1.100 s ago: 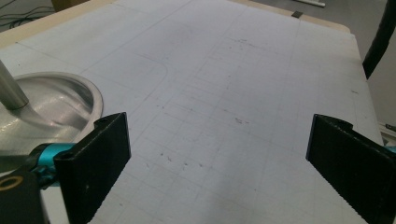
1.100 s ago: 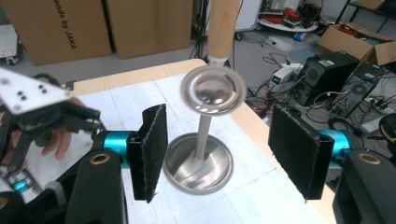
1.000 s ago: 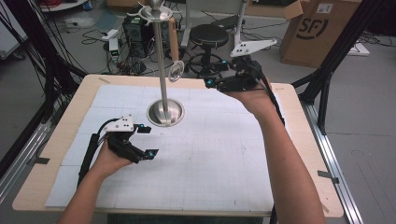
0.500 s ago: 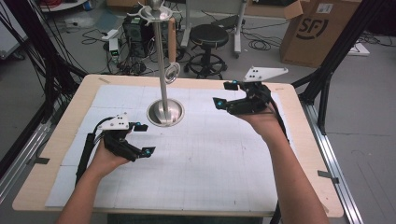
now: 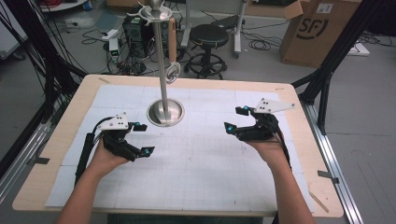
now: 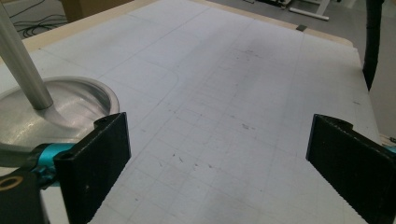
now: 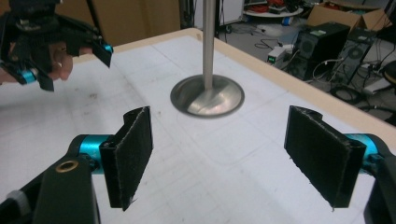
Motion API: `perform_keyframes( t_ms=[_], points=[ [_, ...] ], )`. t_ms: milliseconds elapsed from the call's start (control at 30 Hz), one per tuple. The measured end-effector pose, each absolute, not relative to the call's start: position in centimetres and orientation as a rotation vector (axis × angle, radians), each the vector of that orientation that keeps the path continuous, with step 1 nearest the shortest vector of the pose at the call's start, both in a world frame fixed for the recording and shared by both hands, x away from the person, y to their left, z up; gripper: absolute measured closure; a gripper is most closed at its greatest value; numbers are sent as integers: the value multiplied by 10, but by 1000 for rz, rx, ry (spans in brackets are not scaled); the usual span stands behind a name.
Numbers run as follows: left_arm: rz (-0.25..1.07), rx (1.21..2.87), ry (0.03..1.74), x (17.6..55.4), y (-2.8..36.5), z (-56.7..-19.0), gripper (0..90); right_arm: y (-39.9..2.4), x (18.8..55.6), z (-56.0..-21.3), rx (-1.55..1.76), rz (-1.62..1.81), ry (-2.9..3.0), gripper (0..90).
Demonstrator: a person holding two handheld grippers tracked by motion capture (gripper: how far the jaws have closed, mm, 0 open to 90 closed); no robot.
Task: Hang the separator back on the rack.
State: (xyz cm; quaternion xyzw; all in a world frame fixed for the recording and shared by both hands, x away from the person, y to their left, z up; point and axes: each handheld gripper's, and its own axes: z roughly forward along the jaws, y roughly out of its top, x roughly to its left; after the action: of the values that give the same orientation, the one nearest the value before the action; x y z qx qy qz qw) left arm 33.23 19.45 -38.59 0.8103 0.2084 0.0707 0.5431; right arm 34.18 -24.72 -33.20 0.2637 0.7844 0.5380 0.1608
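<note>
Since the earlier frames, the right gripper (image 5: 236, 118) has dropped from beside the stand's pole at upper centre to low over the white gridded mat (image 5: 201, 163) at right of centre, its jaws just opening, nothing between them. At left of centre, the left gripper (image 5: 142, 138) has kept its place, jaws spread wide and empty. Between the 2 grippers, toward the top, stands the tall polished-steel stand with round dished base (image 5: 165, 112), a metal ring (image 5: 173, 73) hanging from it.

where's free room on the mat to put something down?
Bare mat between the left gripper and the right gripper, and the strip along the near edge. Both grippers are open, nothing between the jaws. Crowded only at the far middle, around the metal stand's base.
</note>
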Motion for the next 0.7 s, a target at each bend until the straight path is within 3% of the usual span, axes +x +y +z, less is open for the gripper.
perform_keyframes(
  t_ms=[700],
  points=[
    [170, 1919, 490, 332, 195, -387, 70, -271, 324, -376, 842, 1561, 2244, 175]
  ],
)
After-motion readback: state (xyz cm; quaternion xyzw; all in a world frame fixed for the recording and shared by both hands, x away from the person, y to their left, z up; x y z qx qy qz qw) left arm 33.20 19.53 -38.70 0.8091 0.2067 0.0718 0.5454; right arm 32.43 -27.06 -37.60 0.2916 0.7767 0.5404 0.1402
